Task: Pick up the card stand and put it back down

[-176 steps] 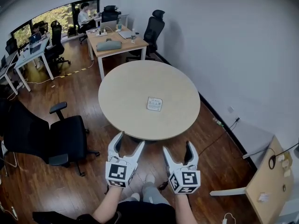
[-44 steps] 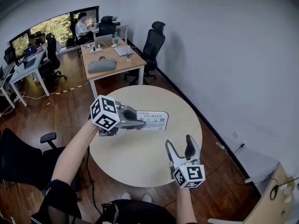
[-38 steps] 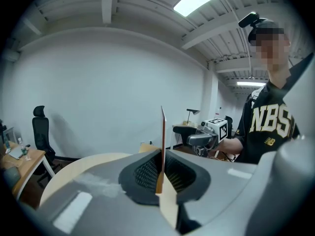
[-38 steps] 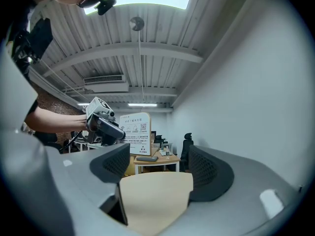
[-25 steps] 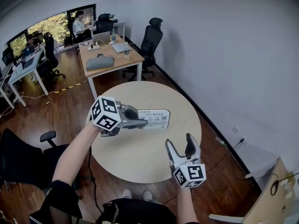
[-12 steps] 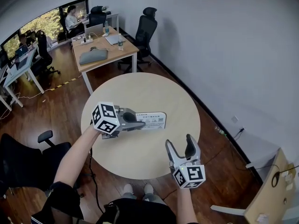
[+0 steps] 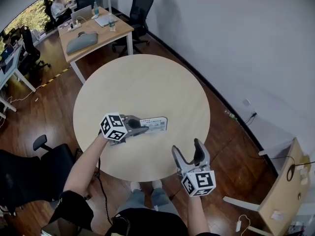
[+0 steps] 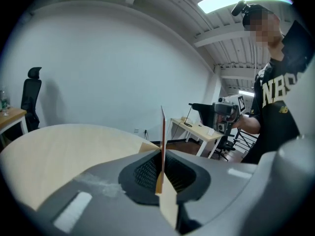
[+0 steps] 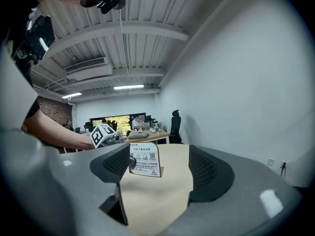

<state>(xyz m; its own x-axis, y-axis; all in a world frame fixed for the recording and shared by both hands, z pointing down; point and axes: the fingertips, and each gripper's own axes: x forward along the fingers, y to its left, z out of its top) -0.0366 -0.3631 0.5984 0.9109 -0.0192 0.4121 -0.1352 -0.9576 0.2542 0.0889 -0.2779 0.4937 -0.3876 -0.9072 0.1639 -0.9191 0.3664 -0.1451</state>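
Card stand [image 7: 153, 124] upright, clamped edge-on between closed jaws of left gripper [image 7: 142, 128], over near part of round table [image 7: 142, 77]; tabletop contact unclear. Right gripper [image 7: 187, 150] jaws apart, empty, at table's near edge.

In the head view the left end of the card stand [image 7: 157, 124] is hidden behind the left gripper [image 7: 143, 127], and its print is too small to read. The left gripper view shows the stand only edge-on, so its face is not seen. Whether its base touches the round table [image 7: 147, 82], I cannot tell. The left picture edge cuts the black office chair [image 7: 29, 176].
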